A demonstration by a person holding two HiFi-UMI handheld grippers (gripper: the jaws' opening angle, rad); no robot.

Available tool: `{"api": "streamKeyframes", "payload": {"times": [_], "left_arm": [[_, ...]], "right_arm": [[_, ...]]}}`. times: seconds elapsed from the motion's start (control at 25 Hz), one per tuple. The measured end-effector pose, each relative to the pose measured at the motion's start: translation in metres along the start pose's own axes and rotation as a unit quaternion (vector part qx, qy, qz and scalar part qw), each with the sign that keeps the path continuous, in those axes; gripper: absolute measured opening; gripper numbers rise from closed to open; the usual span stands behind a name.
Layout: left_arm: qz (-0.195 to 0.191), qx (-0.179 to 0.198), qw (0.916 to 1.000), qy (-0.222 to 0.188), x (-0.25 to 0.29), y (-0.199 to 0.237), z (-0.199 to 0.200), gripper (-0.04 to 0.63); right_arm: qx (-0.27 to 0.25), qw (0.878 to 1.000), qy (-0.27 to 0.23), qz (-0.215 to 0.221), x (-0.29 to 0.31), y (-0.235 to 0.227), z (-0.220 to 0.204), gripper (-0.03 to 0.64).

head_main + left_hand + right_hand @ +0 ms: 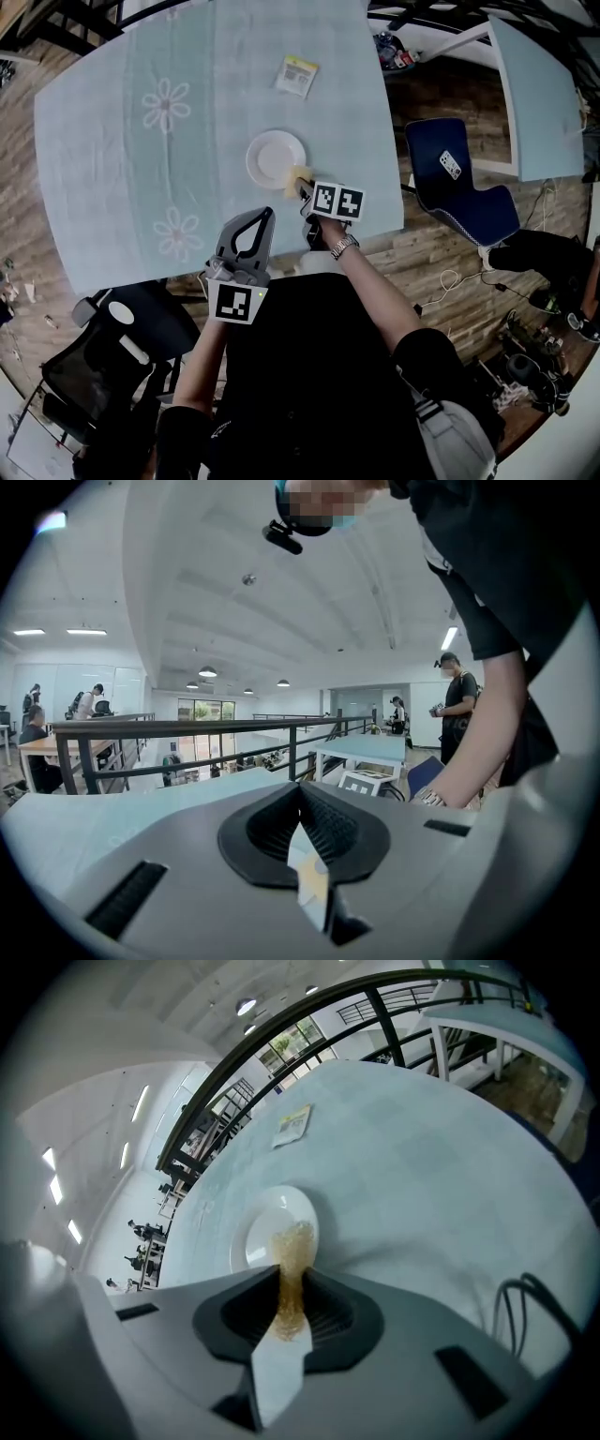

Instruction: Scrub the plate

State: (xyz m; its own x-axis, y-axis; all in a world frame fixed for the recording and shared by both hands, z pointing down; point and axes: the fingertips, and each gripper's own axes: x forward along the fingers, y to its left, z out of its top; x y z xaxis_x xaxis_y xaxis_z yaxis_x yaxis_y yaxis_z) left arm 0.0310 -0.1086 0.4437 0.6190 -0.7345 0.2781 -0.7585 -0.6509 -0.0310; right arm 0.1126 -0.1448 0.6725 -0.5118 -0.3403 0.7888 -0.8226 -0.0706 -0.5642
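A white plate (274,157) lies on the pale blue tablecloth (112,169) near the table's front right. My right gripper (303,189) is shut on a yellow sponge (297,176), whose tip rests at the plate's near right rim. In the right gripper view the sponge (293,1244) sticks out from the shut gripper (287,1279) over the plate (262,1232). My left gripper (262,217) hovers at the table's front edge, short of the plate, jaws pressed together with nothing between them. In its own view the left gripper (302,797) looks out level across the room.
A small yellow-and-white packet (297,76) lies on the cloth beyond the plate, and the right gripper view shows the packet (293,1125) too. A blue chair (459,183) stands right of the table, a black chair (112,347) at front left. A second table (534,94) is at far right.
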Motion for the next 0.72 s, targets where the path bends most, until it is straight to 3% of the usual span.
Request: {"api": "streamKeyframes", "payload": {"times": [0.56,0.72], "left_arm": [[-0.004,-0.006,0.9999,-0.014,0.011,-0.009,0.002,0.012],[0.0,-0.011,0.9997,-0.024,0.01,-0.008,0.005,0.012]], "right_arm": [[-0.005,0.999,-0.041,-0.032,-0.017,-0.017,0.033,0.066],[-0.022,0.997,-0.064,-0.023,-0.034,-0.006,0.045,0.066]]}}
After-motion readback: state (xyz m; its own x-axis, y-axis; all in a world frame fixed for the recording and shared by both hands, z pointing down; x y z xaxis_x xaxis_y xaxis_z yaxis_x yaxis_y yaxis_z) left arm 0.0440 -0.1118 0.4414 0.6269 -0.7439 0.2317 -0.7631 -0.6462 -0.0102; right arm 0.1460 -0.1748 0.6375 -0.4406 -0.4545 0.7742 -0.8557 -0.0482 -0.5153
